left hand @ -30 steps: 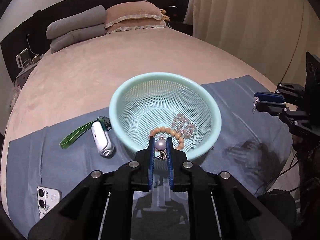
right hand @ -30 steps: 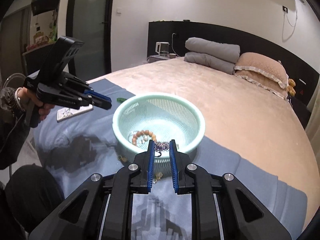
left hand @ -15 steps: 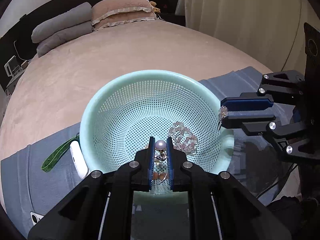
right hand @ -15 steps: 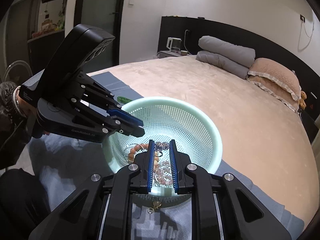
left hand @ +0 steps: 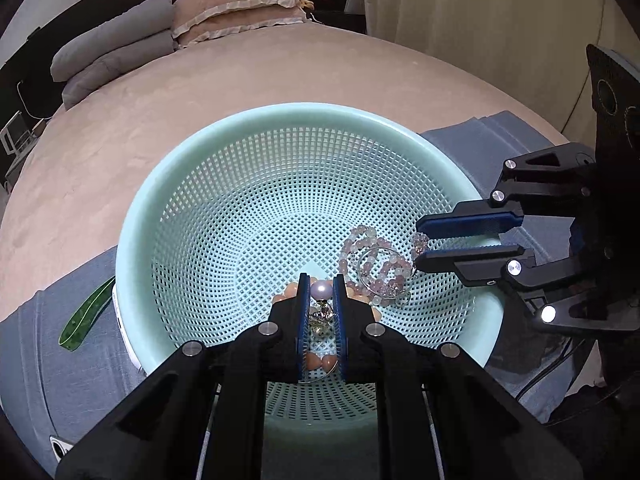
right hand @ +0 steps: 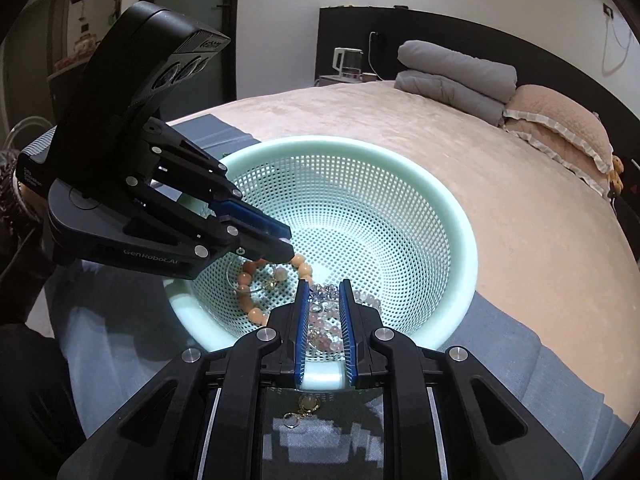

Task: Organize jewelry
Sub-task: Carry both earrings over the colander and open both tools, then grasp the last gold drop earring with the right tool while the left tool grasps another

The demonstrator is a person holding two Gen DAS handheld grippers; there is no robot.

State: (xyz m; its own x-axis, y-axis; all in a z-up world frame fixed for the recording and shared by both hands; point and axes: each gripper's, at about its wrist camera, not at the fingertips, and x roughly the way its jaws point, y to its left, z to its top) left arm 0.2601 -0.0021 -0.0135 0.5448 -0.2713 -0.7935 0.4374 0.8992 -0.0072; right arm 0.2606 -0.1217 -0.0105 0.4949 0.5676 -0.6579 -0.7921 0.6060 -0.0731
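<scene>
A mint green mesh basket (left hand: 280,114) sits on a blue cloth on the bed. At its bottom lie a pink bead bracelet (left hand: 376,264) and an orange bead bracelet (right hand: 248,280). My left gripper (left hand: 322,294) reaches in over the near rim, shut on a pearl pendant (left hand: 322,290) with a small metal part hanging below. My right gripper (right hand: 323,294) is in the basket too, shut on a small purplish crystal piece (right hand: 322,290). In the left wrist view it (left hand: 418,243) comes in from the right, just above the pink bracelet. The left gripper (right hand: 285,243) hangs over the orange beads.
The basket rim (right hand: 460,220) stands high around both grippers. A gold earring (right hand: 304,406) lies on the blue cloth (right hand: 560,380) in front of the basket. A green strap (left hand: 86,312) and a white device lie left of it. Pillows (left hand: 236,8) are at the bed's far end.
Both grippers have come down and forward from outside the basket to inside it, each still holding its piece. The basket now fills both views.
</scene>
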